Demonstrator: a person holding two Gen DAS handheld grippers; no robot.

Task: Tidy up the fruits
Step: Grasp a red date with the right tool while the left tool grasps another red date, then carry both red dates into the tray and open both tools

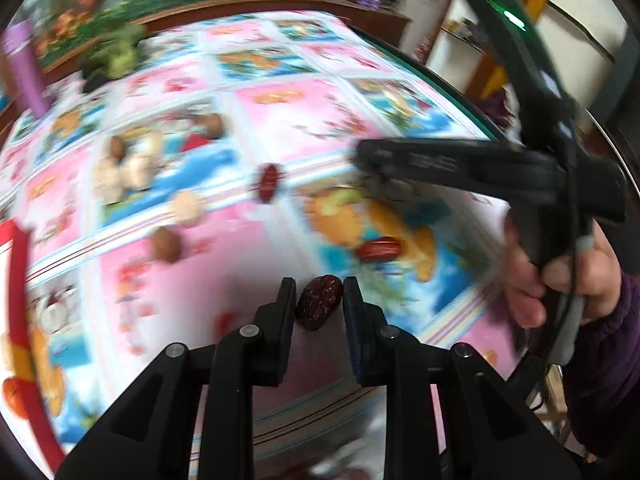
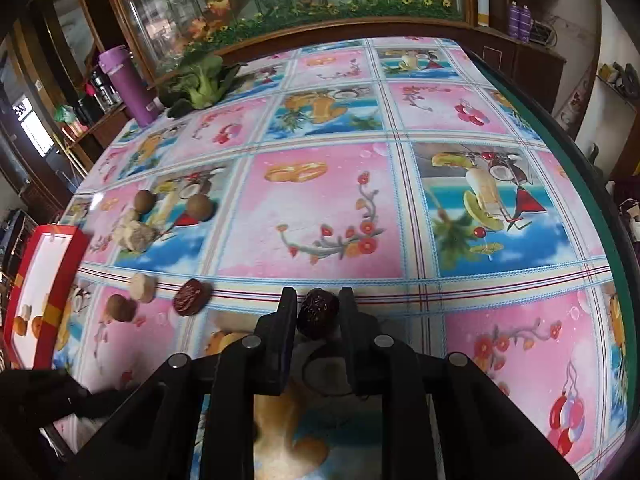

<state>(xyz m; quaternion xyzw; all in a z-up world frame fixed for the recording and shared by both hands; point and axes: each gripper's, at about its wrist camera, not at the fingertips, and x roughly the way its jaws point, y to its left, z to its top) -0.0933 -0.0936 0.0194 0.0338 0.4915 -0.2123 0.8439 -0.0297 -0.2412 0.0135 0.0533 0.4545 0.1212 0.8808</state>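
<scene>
Each hand-held gripper — left (image 1: 319, 300), right (image 2: 318, 312) — pinches a date; only the right view shows the bottle (image 2: 127, 84).

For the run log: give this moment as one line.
left gripper: shut on date | right gripper: shut on date | tray: left

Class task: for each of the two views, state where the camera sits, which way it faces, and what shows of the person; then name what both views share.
Left wrist: on the left hand-held gripper, facing across the table; holds a date; shows the person's hand.
Right wrist: on the right hand-held gripper, facing the far cabinet; holds another date; no hand visible.
Shared: purple bottle, red tray.
</scene>
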